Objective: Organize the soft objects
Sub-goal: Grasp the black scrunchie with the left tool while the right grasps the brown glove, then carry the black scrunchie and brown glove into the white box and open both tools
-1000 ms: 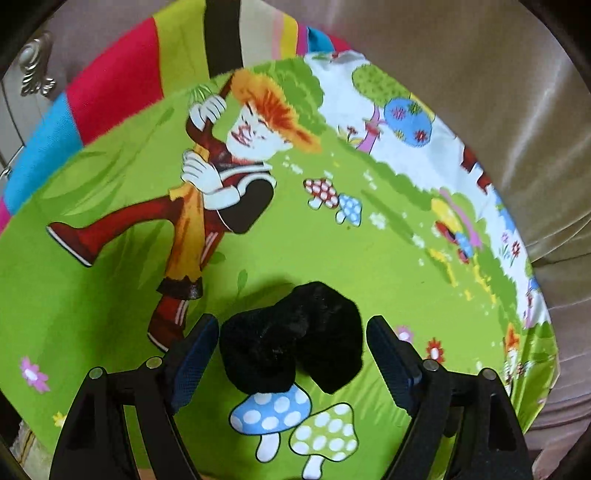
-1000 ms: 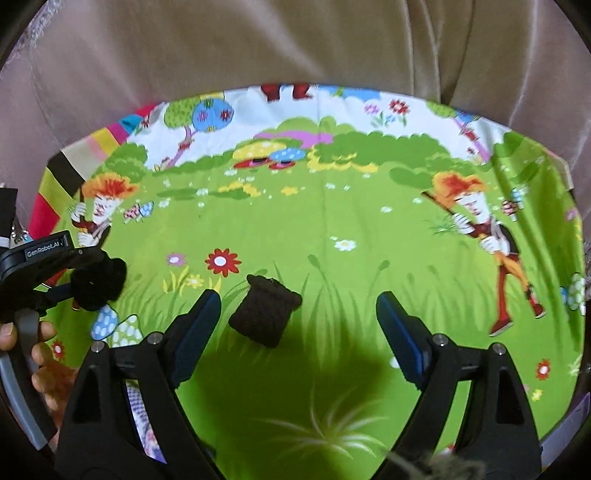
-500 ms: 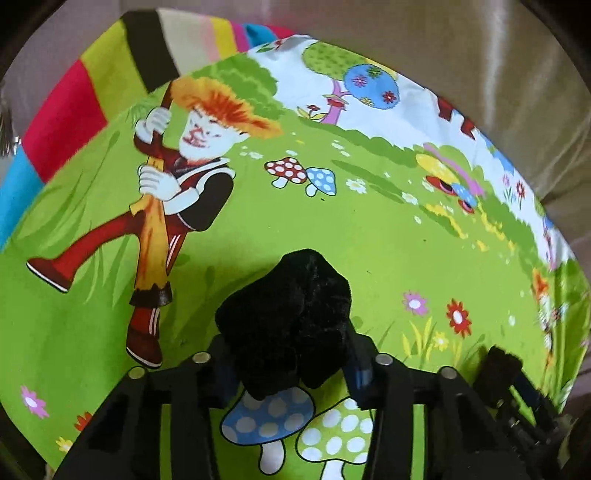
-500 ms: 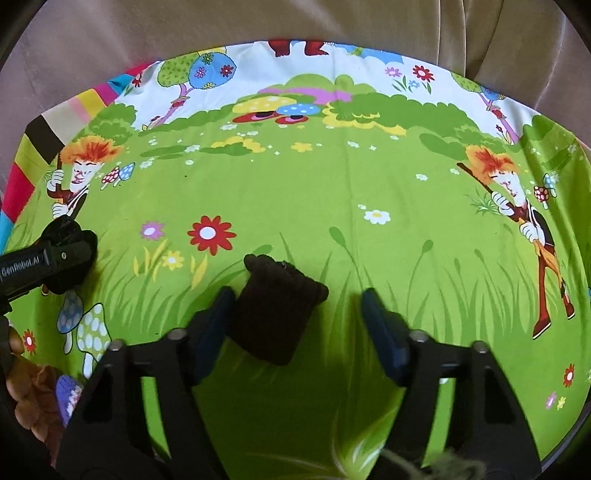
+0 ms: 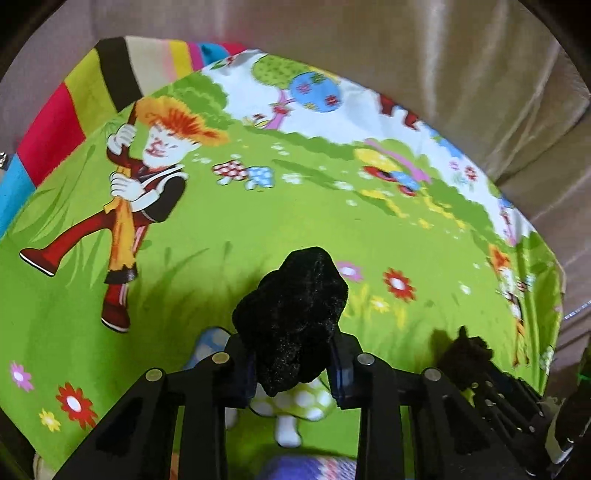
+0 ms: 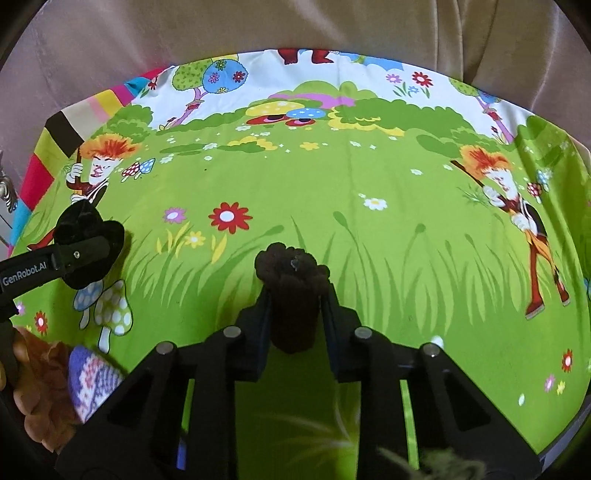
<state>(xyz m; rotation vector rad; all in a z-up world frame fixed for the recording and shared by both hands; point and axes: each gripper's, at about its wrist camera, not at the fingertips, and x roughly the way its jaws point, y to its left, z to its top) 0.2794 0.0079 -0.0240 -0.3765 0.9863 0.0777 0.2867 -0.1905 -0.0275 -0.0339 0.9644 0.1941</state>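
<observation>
Bright cartoon-print cloth (image 6: pixel 369 192) covers surface: green meadow, flowers, mushrooms, striped border at left edge. Beige draped fabric (image 6: pixel 258 26) with soft folds behind. Warm, dim indoor light.

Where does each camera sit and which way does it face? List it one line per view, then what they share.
Left wrist: on the left gripper, looking forward over the cartoon cloth; its fingers clamp a black fuzzy item.
Right wrist: on the right gripper, facing the same cloth and beige fabric behind; its fingers clamp a brown knitted item.
Shared: the cloth, both items, and each view shows the other gripper.
</observation>
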